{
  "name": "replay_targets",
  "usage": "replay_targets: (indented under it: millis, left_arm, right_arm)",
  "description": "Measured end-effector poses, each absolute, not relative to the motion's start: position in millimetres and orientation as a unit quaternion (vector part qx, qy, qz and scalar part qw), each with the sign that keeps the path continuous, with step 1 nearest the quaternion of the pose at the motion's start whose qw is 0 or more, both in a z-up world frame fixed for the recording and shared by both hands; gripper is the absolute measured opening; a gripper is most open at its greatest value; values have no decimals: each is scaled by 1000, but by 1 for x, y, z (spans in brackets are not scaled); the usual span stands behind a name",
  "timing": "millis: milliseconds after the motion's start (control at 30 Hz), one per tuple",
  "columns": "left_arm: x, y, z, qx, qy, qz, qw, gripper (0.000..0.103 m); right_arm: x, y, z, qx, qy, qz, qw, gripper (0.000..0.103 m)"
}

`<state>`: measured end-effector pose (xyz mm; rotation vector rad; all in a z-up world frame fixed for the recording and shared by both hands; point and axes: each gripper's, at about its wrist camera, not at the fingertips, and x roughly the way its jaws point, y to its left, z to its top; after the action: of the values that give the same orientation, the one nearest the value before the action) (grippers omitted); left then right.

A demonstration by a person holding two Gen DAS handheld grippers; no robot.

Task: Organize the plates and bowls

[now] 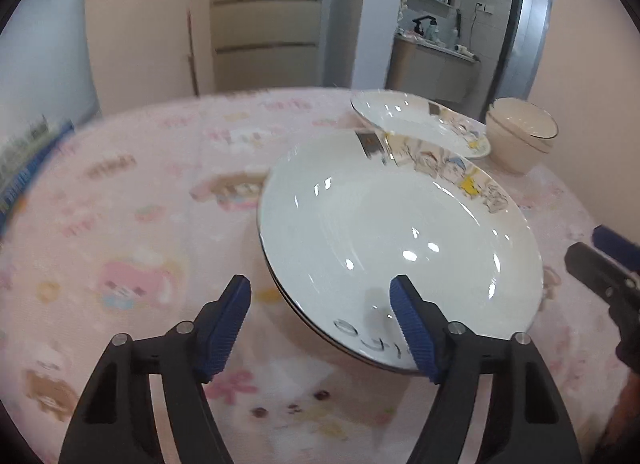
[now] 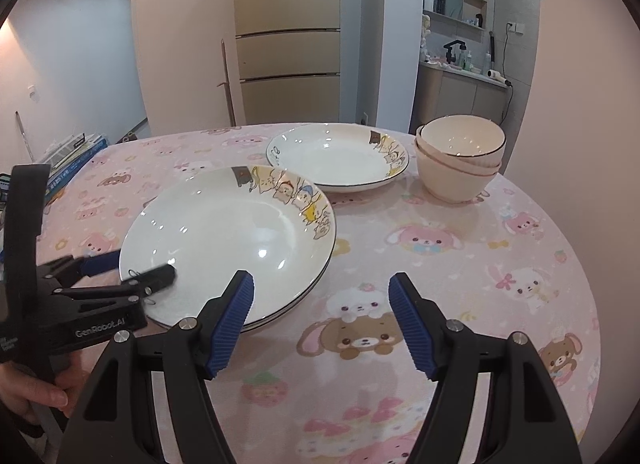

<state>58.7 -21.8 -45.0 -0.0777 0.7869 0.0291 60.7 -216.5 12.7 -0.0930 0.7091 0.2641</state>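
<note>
- Left gripper (image 1: pixel 320 304): tilted down at the near plate stack (image 1: pixel 400 232), jaws straddling its near rim, released; one finger lies over the rim, the other outside it.
- Right gripper (image 2: pixel 320 300): tilted down over the bench (image 2: pixel 460 284), jaws released, nothing between them.
- A hand (image 2: pixel 28 396) at lower left of the right wrist view holds the left tool.
- Near stack, centre: two plates by the rims seen.
- Far plate (image 2: pixel 336 156): one, upper centre.
- Bowls (image 2: pixel 460 160): three nested, upper right, beside the far plate.
</note>
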Motion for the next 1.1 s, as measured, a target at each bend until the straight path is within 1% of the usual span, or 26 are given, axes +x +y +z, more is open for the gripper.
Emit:
replay_targets:
  millis: [67, 133, 233, 433, 767, 833, 967, 1000, 1033, 1067, 1100]
  left_arm:
    - [59, -23, -37, -42, 376, 2, 926, 75]
    - [61, -27, -30, -33, 374, -1, 927, 71]
    - [62, -36, -20, -6, 359, 8, 933, 71]
    - [72, -46, -5, -8, 344, -3, 939, 70]
    - [138, -73, 19, 25, 344, -26, 938, 70]
    - [155, -77, 24, 29, 344, -36, 938, 70]
    - [194, -83, 31, 49, 351, -55, 933, 69]
    - [208, -82, 32, 47, 359, -63, 930, 69]
    - [218, -80, 32, 43, 366, -67, 927, 64]
    - [231, -79, 31, 43, 375, -68, 923, 60]
    - [240, -78, 30, 43, 383, -68, 920, 59]
  right_arm:
    - [64, -219, 15, -44, 344, 127, 929, 69]
    - [67, -222, 17, -39, 342, 125, 931, 69]
    - [69, -225, 21, -33, 336, 128, 932, 69]
    - [85, -231, 33, -33, 329, 134, 934, 69]
    - [151, -259, 58, -7, 331, 120, 936, 68]
    - [168, -265, 60, 8, 341, 120, 933, 64]
    - [206, -273, 51, 70, 387, 150, 907, 46]
    - [214, -275, 47, 87, 398, 158, 899, 45]
    - [224, -277, 41, 108, 413, 165, 889, 41]
    - [231, -278, 34, 124, 425, 166, 881, 37]
    - [240, -279, 26, 141, 438, 163, 873, 36]
